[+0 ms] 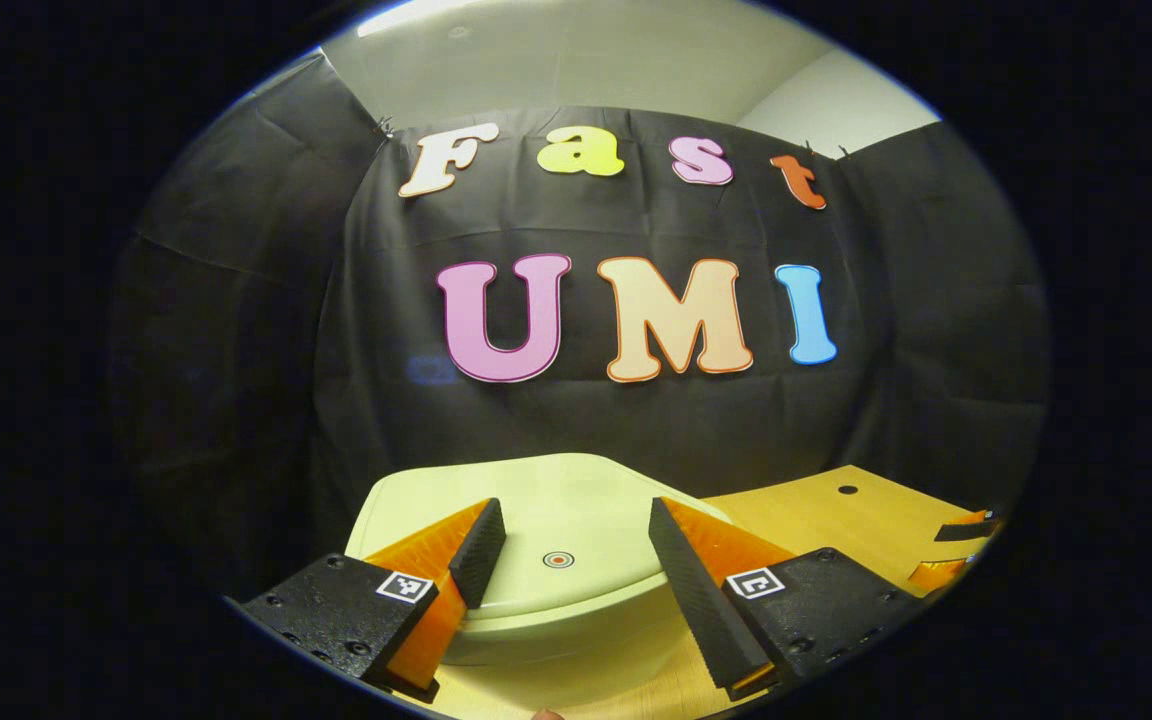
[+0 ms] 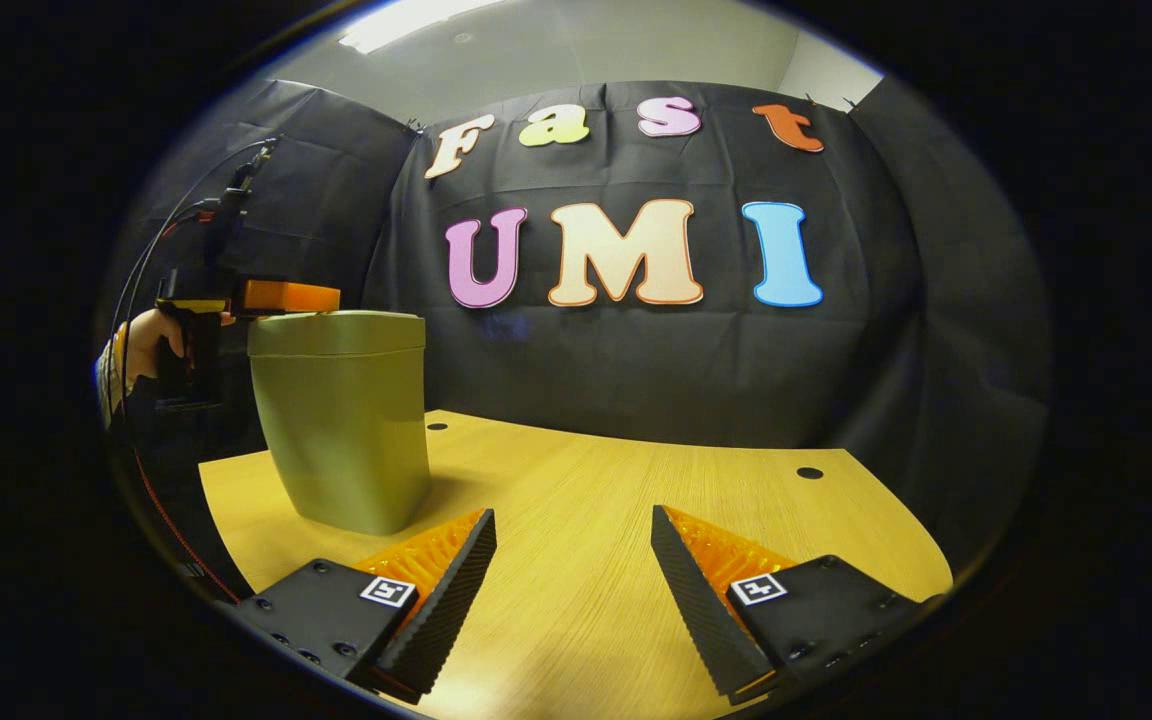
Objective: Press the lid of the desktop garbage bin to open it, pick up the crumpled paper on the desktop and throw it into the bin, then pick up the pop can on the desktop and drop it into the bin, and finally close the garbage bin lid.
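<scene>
Wooden bench carries the bin near its left edge; lid down, w/ a round mark seen from left gripper view; left gripper wide open, empty, over it; right gripper wide open, empty, above bare bench; right gripper view shows a hand beside bin.

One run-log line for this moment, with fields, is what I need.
bin: lid closed | left hand-held gripper: open, over lid | right hand-held gripper: open, above table
</scene>
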`<move>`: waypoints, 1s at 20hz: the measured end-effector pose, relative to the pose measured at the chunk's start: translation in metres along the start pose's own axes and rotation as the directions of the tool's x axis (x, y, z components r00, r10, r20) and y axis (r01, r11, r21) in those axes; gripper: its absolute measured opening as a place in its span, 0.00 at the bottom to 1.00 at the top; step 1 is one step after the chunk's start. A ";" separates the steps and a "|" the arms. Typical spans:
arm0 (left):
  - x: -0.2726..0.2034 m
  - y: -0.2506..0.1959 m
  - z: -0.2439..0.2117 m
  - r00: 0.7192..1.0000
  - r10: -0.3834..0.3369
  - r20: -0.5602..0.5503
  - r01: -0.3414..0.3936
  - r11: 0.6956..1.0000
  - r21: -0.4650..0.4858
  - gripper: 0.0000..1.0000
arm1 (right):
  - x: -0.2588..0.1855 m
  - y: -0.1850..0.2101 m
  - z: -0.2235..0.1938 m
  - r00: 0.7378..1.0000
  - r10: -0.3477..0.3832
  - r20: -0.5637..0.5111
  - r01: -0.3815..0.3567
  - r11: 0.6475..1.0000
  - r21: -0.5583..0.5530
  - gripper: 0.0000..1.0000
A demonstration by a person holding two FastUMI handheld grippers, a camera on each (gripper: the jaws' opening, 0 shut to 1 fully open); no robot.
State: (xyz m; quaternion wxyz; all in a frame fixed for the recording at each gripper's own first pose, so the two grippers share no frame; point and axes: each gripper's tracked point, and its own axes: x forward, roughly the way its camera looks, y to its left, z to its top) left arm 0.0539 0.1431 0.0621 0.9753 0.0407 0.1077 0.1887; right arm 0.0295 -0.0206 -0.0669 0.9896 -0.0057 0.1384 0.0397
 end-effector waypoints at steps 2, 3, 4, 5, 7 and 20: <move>0.001 -0.001 0.002 1.000 -0.015 0.001 0.015 1.000 0.009 0.90 | 0.000 0.003 -0.002 1.000 0.007 -0.002 -0.007 1.000 -0.005 0.98; 0.001 -0.003 0.005 0.999 -0.032 0.007 0.032 0.999 0.013 0.90 | 0.000 0.005 -0.002 1.000 0.009 -0.004 -0.009 1.000 -0.009 0.98; 0.000 -0.004 0.007 0.999 -0.047 0.006 0.047 0.999 0.010 0.90 | 0.000 0.005 -0.001 1.000 0.006 -0.001 -0.006 1.000 -0.012 0.98; 0.000 -0.005 0.009 0.998 -0.061 0.005 0.061 0.998 0.006 0.90 | 0.002 0.006 -0.002 1.000 0.006 -0.004 -0.006 1.000 -0.014 0.98; -0.007 -0.014 0.026 0.994 -0.099 0.049 0.099 0.995 0.007 0.93 | 0.003 0.008 -0.004 1.000 0.001 -0.007 -0.001 1.000 -0.024 0.98; -0.060 -0.188 -0.034 0.834 -0.527 0.163 0.531 0.847 0.026 1.00 | 0.028 0.001 -0.021 0.999 -0.042 -0.023 0.042 0.999 0.008 0.98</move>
